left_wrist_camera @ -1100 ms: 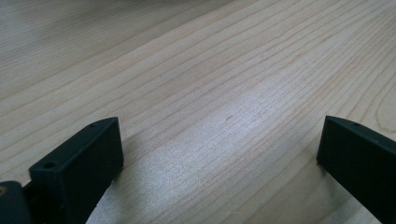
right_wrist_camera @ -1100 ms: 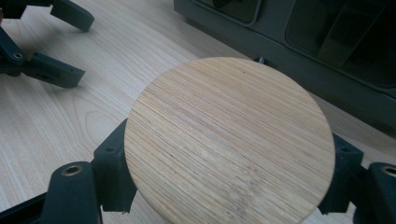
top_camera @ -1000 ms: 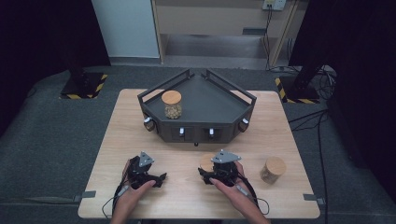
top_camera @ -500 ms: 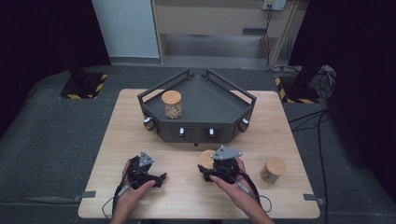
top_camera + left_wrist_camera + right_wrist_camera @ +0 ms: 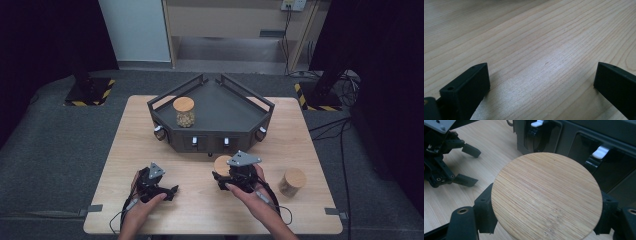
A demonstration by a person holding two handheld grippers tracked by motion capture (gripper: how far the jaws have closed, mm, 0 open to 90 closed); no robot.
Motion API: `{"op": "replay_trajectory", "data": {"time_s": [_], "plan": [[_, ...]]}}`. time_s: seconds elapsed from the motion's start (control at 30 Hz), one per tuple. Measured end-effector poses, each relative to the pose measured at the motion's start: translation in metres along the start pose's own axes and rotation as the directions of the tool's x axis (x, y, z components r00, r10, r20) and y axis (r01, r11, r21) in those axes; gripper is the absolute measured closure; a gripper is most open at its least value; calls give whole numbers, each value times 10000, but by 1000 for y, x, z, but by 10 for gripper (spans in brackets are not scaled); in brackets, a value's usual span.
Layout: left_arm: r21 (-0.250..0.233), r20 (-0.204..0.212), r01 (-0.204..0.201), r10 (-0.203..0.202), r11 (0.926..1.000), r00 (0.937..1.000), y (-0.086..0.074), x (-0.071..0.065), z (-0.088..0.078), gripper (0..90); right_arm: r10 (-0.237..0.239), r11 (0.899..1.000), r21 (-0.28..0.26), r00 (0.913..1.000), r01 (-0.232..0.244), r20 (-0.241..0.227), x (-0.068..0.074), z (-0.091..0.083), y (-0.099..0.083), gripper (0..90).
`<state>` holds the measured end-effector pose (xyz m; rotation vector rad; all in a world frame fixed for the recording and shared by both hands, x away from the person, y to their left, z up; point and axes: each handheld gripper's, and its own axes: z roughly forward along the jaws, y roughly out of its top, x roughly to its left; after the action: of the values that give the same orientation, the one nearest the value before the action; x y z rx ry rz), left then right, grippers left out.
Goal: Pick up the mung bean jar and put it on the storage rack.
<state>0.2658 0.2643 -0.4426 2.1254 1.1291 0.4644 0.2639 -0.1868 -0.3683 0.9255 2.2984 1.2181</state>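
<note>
- High view: the right gripper [image 5: 223, 180] pinches a jar with a round bamboo lid [image 5: 222, 165] on the wooden table [image 5: 125, 150], just in front of the dark tray [image 5: 220, 107]. One jar of pale round pieces [image 5: 183, 112] already stands in the tray's left part, and a third jar [image 5: 292, 181] waits on the table to the right, apart from both grippers. Judged from this, one jar is placed, one is in the grip and not yet set in the tray, and one is untouched. The left gripper [image 5: 170, 191] rests on the table near the front edge, jaws apart, holding nothing
- Left gripper view: the two black jaws stand wide apart over bare wood grain, with nothing between them, so this gripper is idle for now
- Right gripper view: the bamboo lid sits between the jaws, which press on its two sides. Its top is flat, light, finely striped and clean; the glass body beneath is hidden, so I cannot tell what it holds. Just beyond it stands the tray's front wall with white latches [image 5: 600, 152]. The left gripper [image 5: 470, 165] lies farther off on the table, spread open
</note>
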Motion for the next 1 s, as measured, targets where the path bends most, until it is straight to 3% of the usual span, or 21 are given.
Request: {"op": "replay_trajectory", "data": {"time_s": [1.0], "plan": [[-2,3,3,-3,10000,10000,0,0,0,0,-86,9997,-233,9997,92,245,-8,-15,32,254]]}}
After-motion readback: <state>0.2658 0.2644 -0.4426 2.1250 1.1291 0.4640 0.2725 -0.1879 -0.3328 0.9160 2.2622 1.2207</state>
